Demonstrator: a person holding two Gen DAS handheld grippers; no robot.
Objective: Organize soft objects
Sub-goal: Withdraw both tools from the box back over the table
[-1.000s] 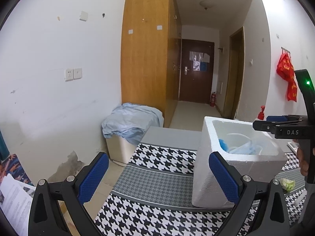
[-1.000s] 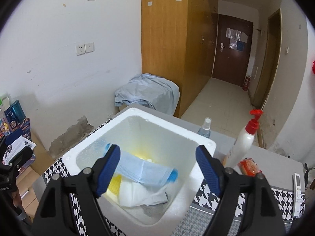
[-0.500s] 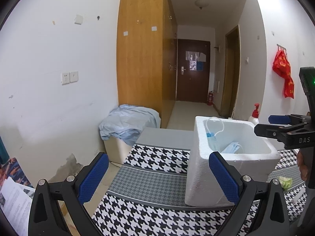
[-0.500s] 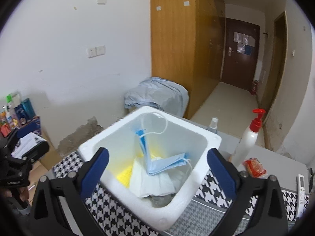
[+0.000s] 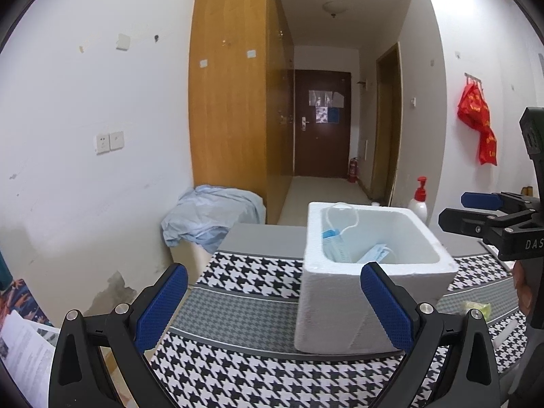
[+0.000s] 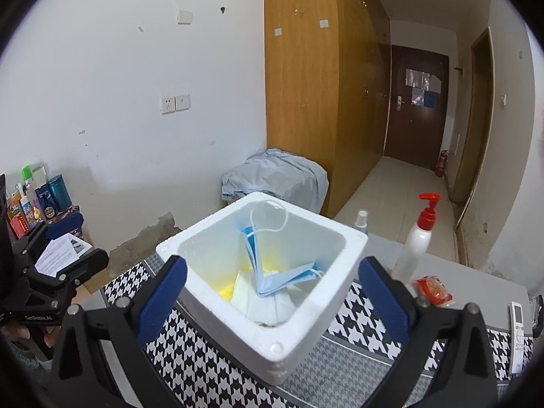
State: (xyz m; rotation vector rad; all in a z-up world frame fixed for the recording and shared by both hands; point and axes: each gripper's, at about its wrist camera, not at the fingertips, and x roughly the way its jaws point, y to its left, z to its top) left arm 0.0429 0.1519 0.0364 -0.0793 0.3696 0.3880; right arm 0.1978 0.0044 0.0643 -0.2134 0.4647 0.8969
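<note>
A white foam box (image 6: 238, 333) stands on the houndstooth tablecloth (image 6: 190, 367). Inside it a blue face mask (image 6: 285, 277) leans against the inner wall, one ear loop hooked up over the far side. Under the mask lie a white soft item (image 6: 268, 302) and something yellow (image 6: 227, 290). My right gripper (image 6: 272, 272) is open and empty, held back from the box's near corner. My left gripper (image 5: 273, 272) is also open and empty, to the left of the box (image 5: 340, 299). The mask (image 5: 340, 244) shows in the left wrist view too.
A white pump bottle with a red top (image 6: 418, 241), a small spray bottle (image 6: 361, 219), a red packet (image 6: 433, 289) and a remote (image 6: 518, 329) sit right of the box. A small yellow-green item (image 5: 476, 307) lies on the cloth. A cloth-covered bin (image 5: 210, 217) stands beyond the table's far edge.
The right gripper's jaws spread wide and let the blue mask go; it dropped into the box and settled against the wall. Both grippers drew back from the box.
</note>
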